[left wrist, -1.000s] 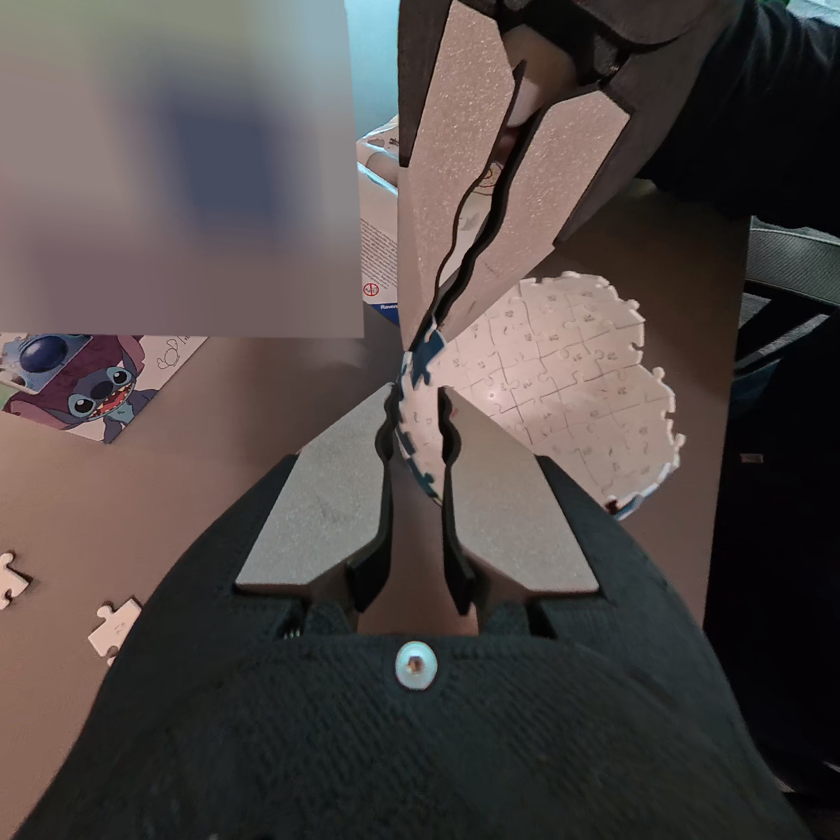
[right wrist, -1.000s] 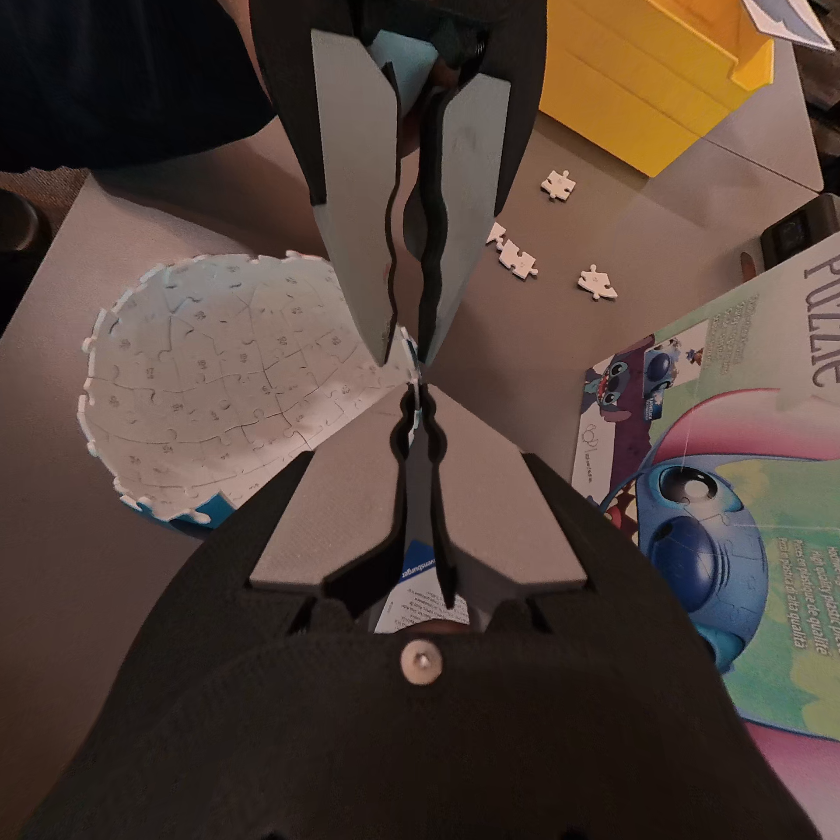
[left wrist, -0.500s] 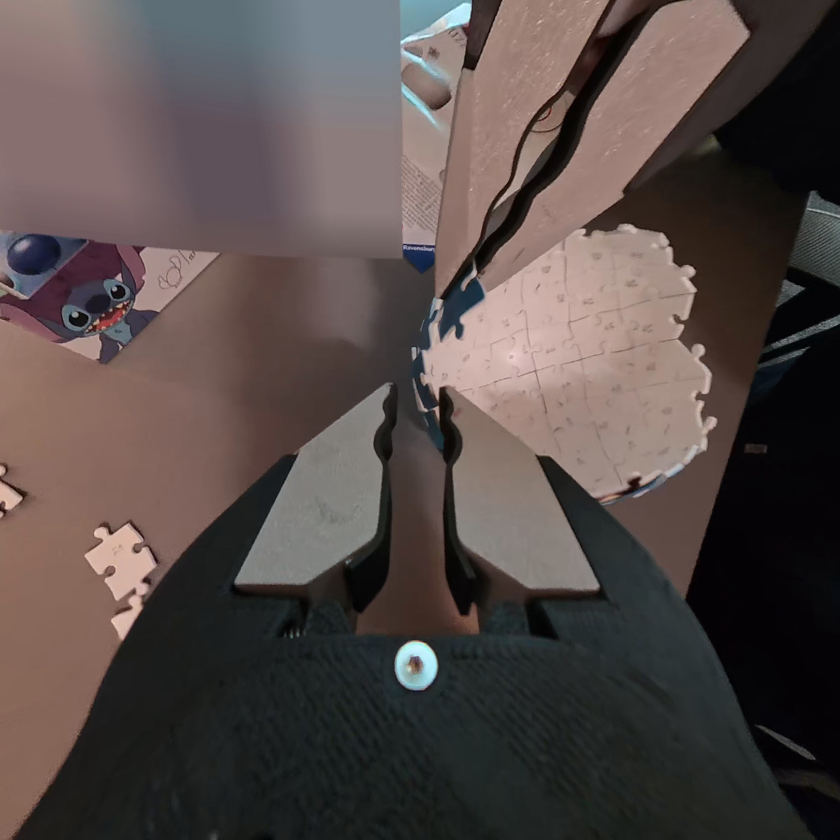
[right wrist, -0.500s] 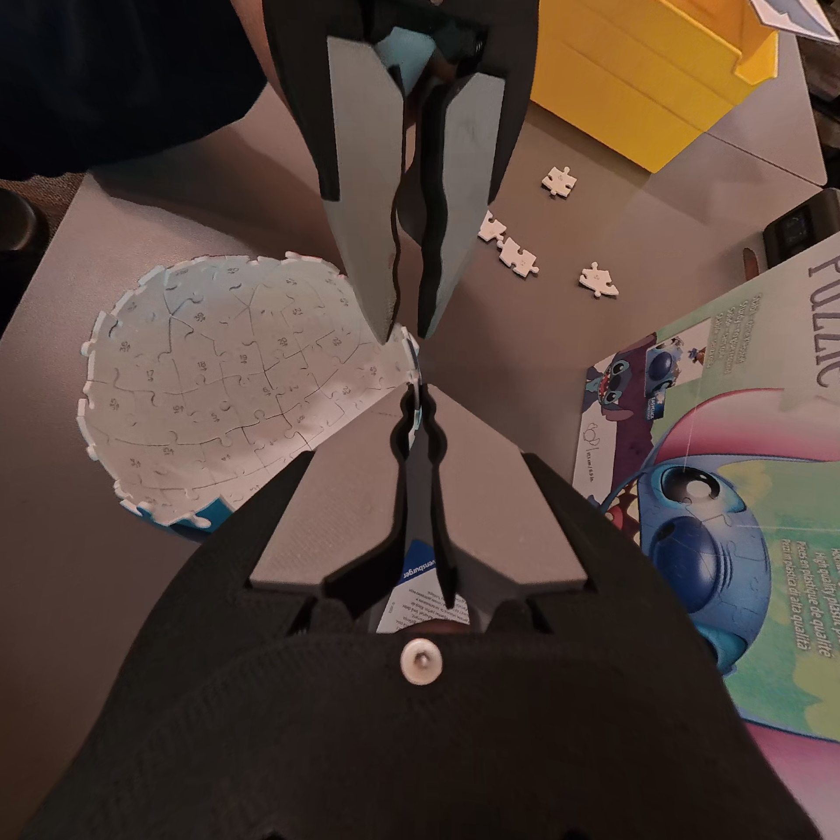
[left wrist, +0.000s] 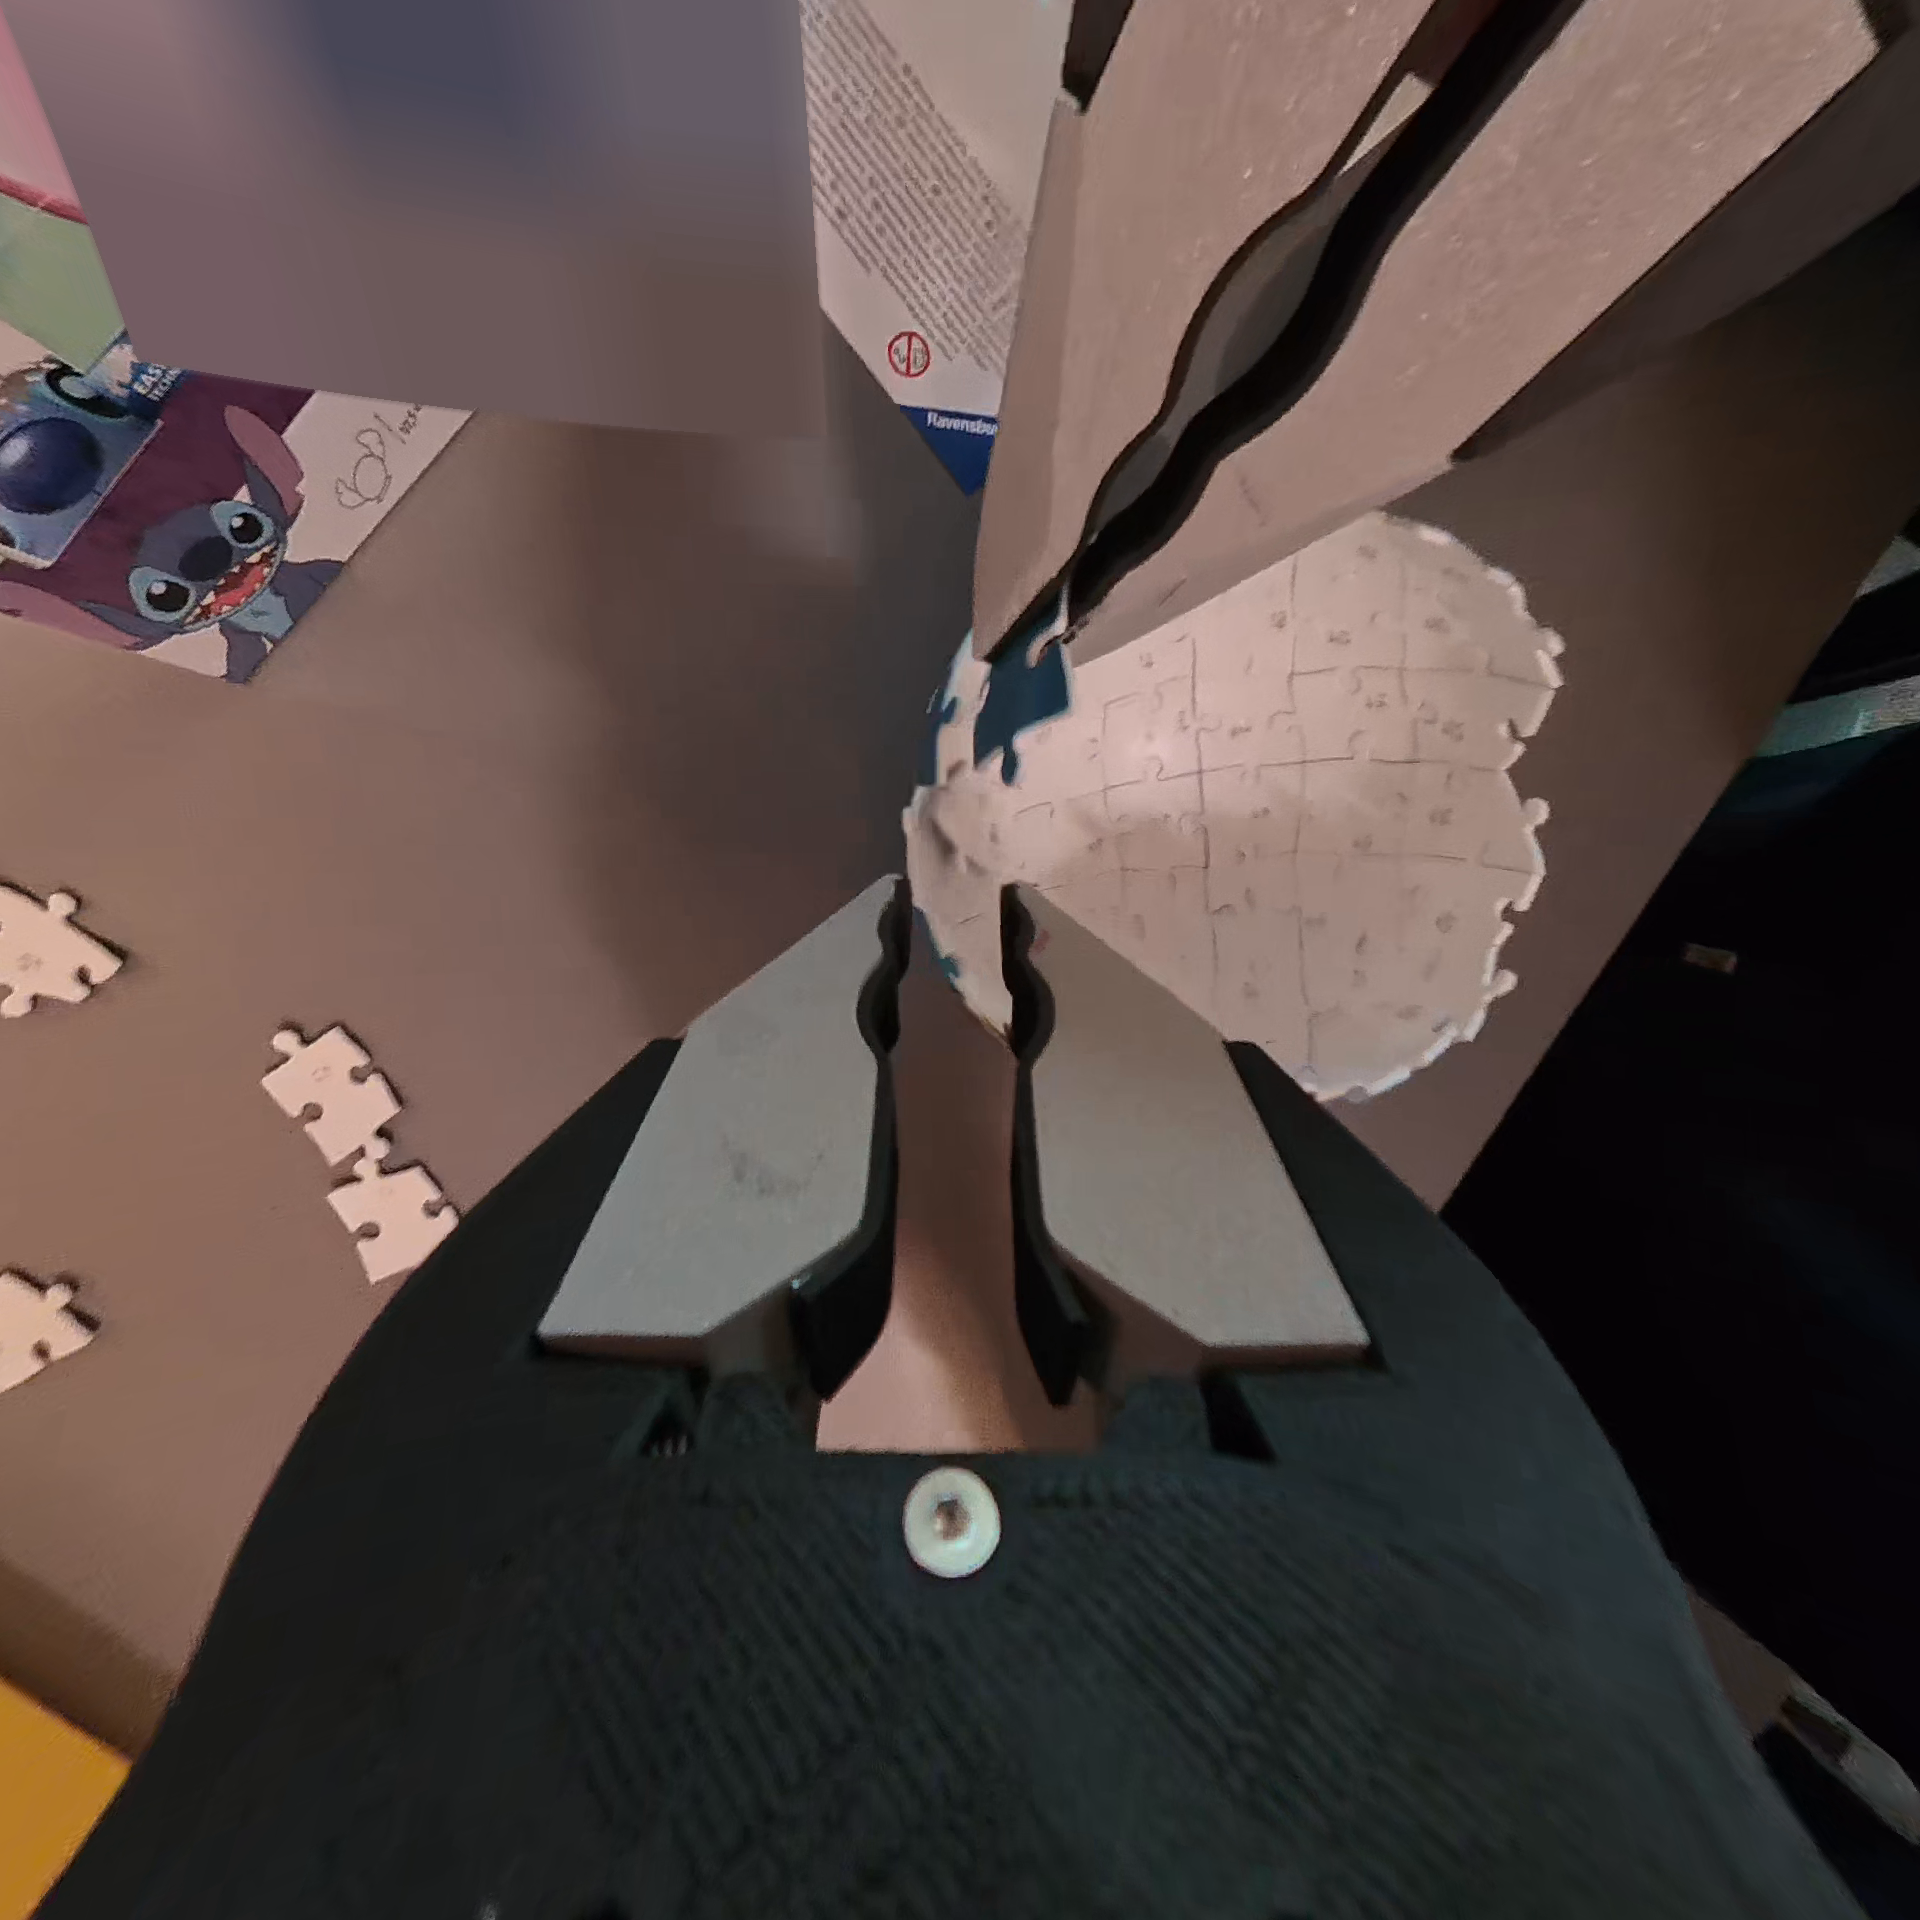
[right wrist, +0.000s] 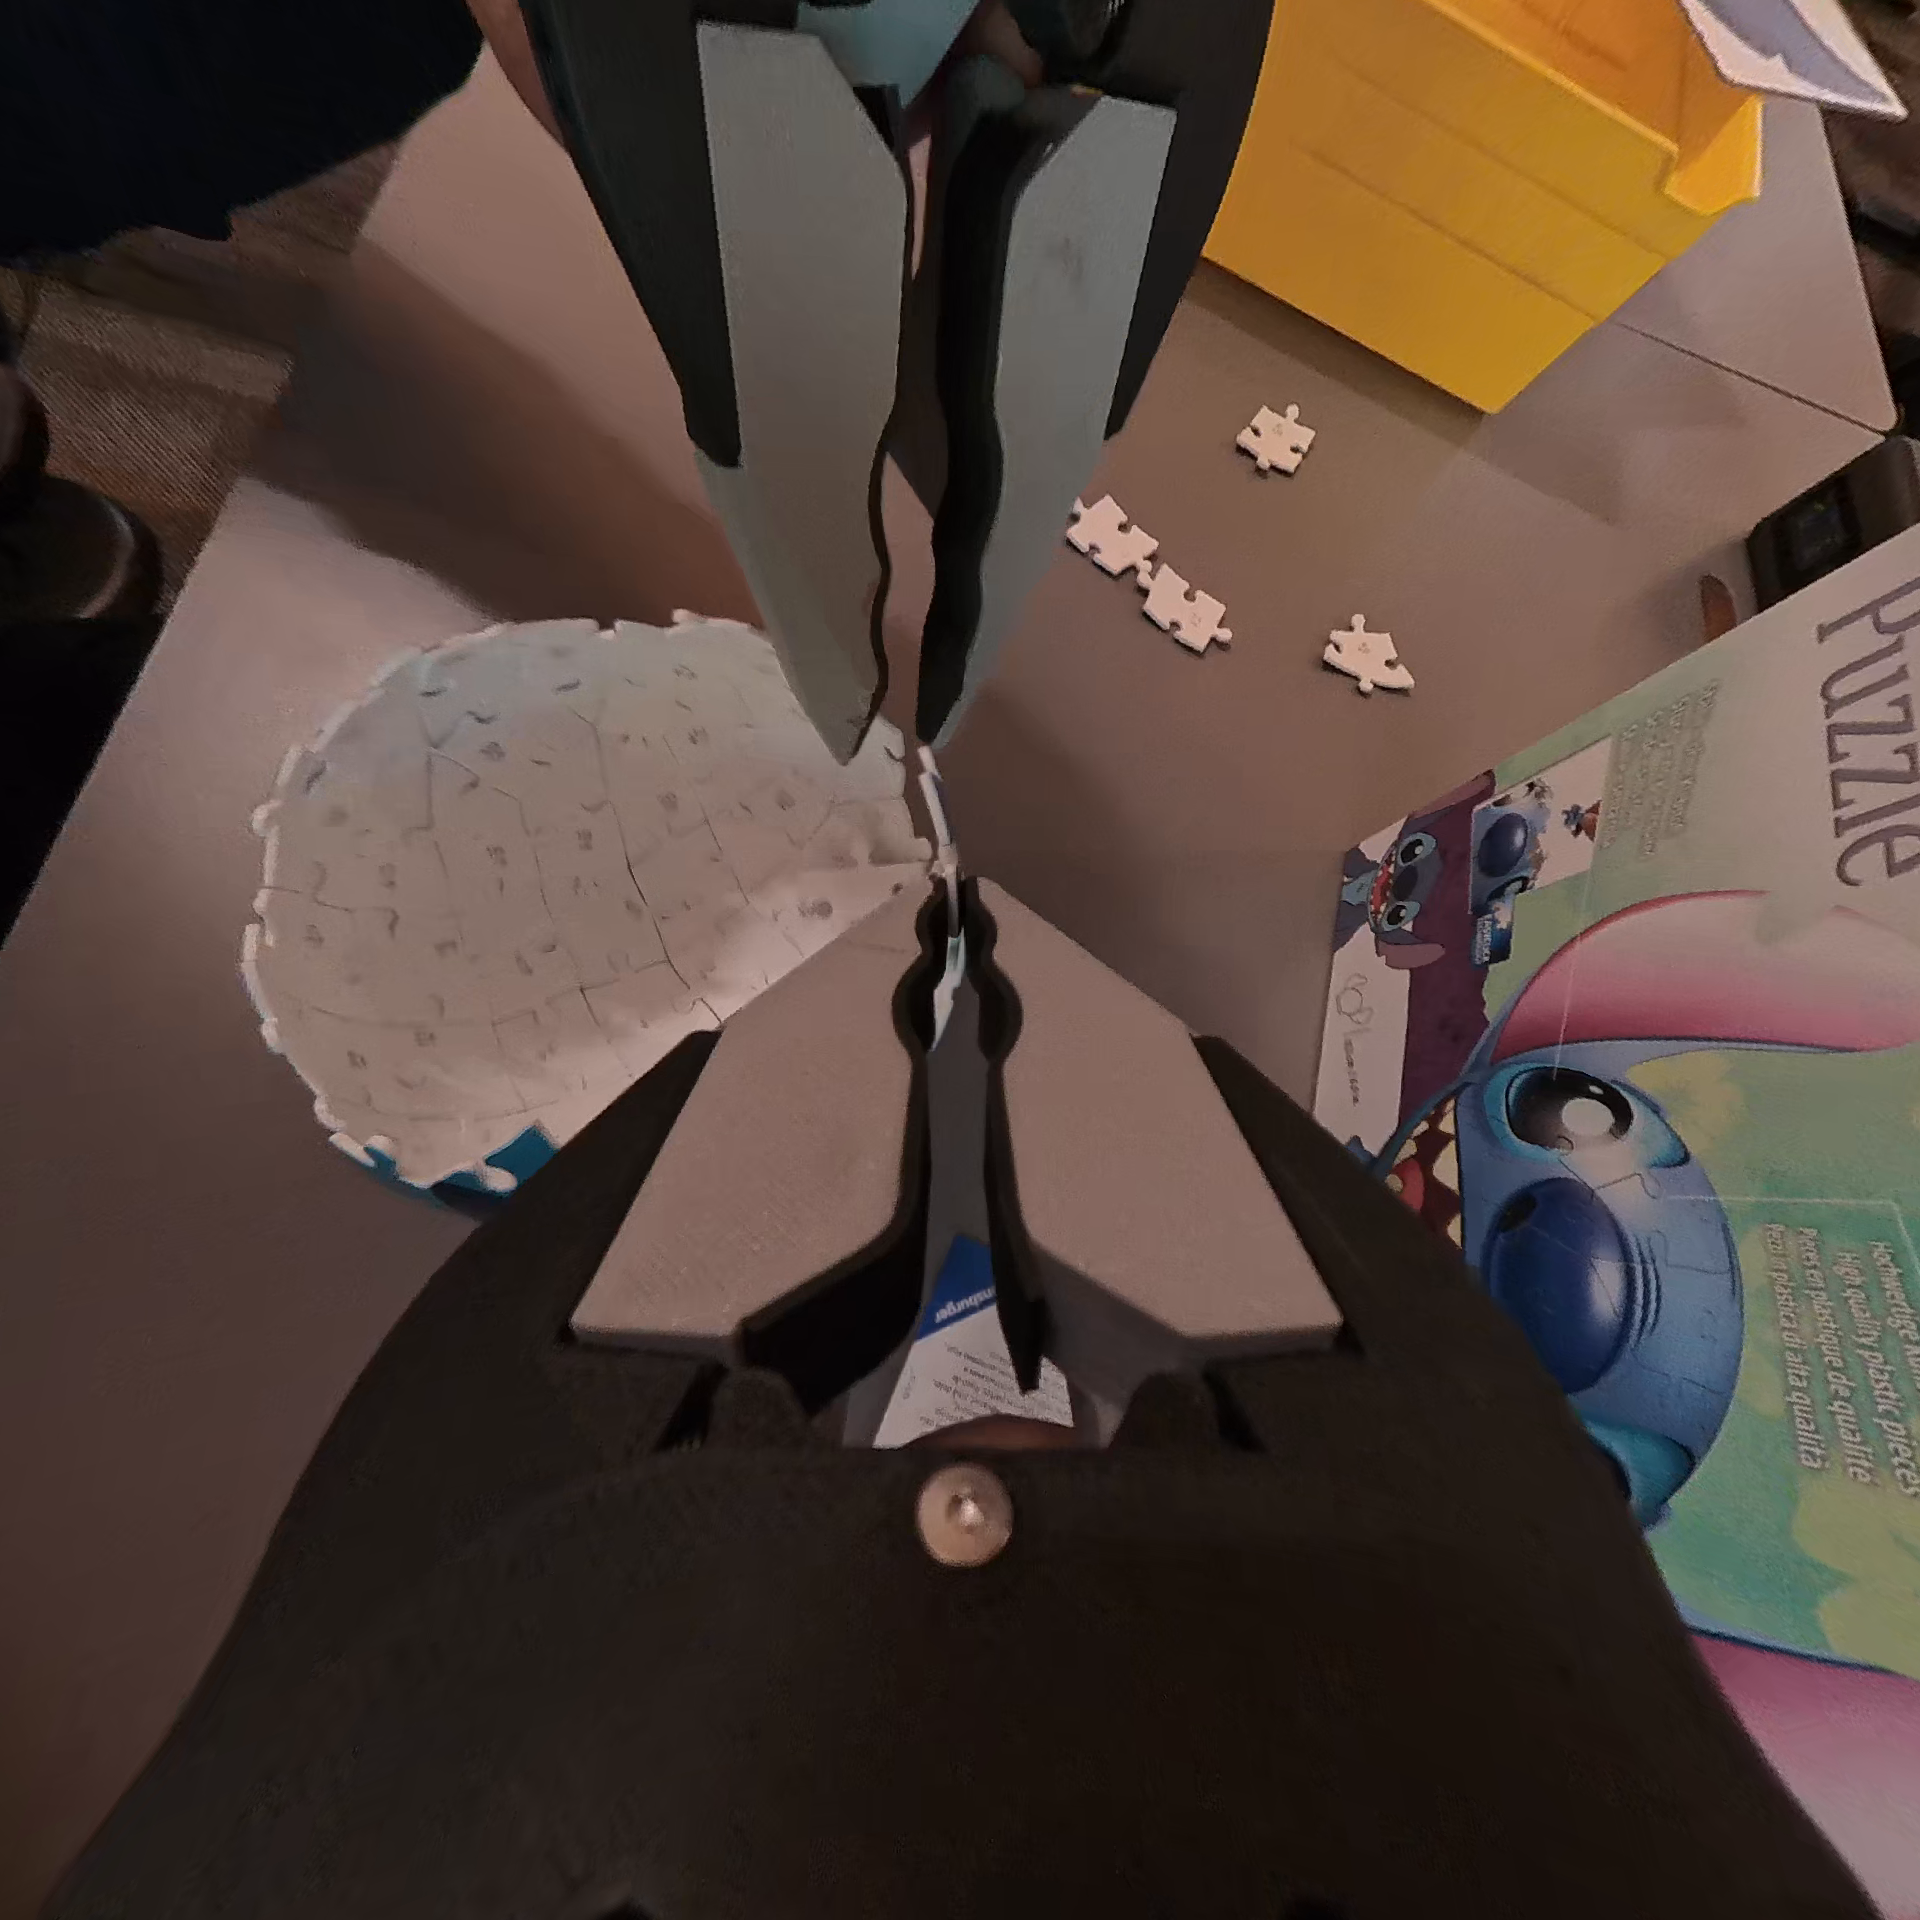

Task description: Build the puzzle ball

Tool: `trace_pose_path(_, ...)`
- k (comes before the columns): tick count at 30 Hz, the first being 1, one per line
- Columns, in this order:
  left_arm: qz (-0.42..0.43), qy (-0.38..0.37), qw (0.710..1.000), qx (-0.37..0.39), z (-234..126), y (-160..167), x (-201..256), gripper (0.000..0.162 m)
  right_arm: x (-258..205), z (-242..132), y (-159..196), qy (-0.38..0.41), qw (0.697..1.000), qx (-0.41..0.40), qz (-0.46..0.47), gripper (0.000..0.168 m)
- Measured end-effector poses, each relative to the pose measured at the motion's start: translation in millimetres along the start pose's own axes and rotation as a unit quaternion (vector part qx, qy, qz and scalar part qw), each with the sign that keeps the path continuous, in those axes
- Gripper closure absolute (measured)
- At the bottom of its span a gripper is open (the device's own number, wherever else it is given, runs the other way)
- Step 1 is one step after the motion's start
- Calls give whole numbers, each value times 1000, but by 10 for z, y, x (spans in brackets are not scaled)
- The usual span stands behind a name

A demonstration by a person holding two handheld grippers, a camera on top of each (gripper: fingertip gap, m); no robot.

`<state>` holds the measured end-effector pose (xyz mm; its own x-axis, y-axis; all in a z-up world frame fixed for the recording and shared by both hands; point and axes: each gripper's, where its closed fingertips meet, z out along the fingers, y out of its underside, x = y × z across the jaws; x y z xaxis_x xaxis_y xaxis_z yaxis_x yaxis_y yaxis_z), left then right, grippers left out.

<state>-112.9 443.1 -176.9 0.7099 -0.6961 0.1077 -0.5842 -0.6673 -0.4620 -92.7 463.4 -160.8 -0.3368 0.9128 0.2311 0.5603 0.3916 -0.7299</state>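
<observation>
The half-built puzzle ball (left wrist: 1299,831) is a white shell with a blue outside, lying open side up on the brown table; it also shows in the right wrist view (right wrist: 540,894). My right gripper (right wrist: 958,909) is shut on the shell's rim, which I see edge-on between its fingers. In the left wrist view it (left wrist: 1049,629) comes down from above and pinches a blue rim piece. My left gripper (left wrist: 956,899) is slightly open and empty, its tips just short of the rim. In the right wrist view it (right wrist: 891,748) points down at the rim from the far side.
Several loose white pieces (right wrist: 1184,608) lie on the table, seen also in the left wrist view (left wrist: 332,1091). The puzzle box (right wrist: 1662,1143) lies to the right, and a yellow bin (right wrist: 1455,187) stands behind. The table edge runs close beside the shell (left wrist: 1507,1122). Some 4 centimeters of space lies between my two pairs of fingers.
My left gripper has drawn back off the shell's rim, which it straddled a second ago. The right gripper has kept its hold on the rim.
</observation>
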Motion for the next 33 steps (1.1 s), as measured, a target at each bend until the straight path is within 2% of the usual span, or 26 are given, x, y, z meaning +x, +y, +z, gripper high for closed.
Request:
trace_pose_path(2, 0, -14, 1000, -6, -7, 22, -7, 148, 22, -11, 2, 3, 1000, 2, 5, 168)
trace_pose_path(5, -15, -17, 999, 26, -60, -5, 4, 149, 27, -116, -47, -5, 999, 25, 22, 168)
trace_pose_path(12, -68, -46, 986, 143, -400, -50, -174, 145, 171, -505, -105, 22, 997, 55, 58, 168)
trace_pose_path(15, -104, -45, 979, 168, -504, 39, -285, 134, 198, -607, 132, 15, 993, 13, 116, 168)
trace_pose_path(18, -128, -46, 974, 181, -513, 200, -369, 131, 169, -685, 549, 6, 984, -62, 169, 168)
trace_pose_path(22, -144, -40, 966, 212, -415, 348, -487, 130, -18, -638, 1092, -30, 961, -137, 238, 168)
trace_pose_path(25, -168, -8, 959, 229, -249, 375, -593, 122, -165, -545, 1441, -49, 942, -189, 272, 168)
trace_pose_path(26, -177, 4, 957, 229, -166, 384, -634, 116, -173, -517, 1504, -44, 940, -192, 279, 166)
trace_pose_path(27, -184, 11, 956, 229, -81, 396, -684, 112, -172, -490, 1533, -36, 940, -185, 286, 155)
trace_pose_path(30, -190, -13, 955, 228, 159, 469, -915, 109, -93, -490, 1612, 12, 944, -178, 278, 137)
trace_pose_path(33, -195, -60, 952, 229, 305, 583, -1133, 114, -11, -576, 1692, 67, 950, -186, 241, 136)
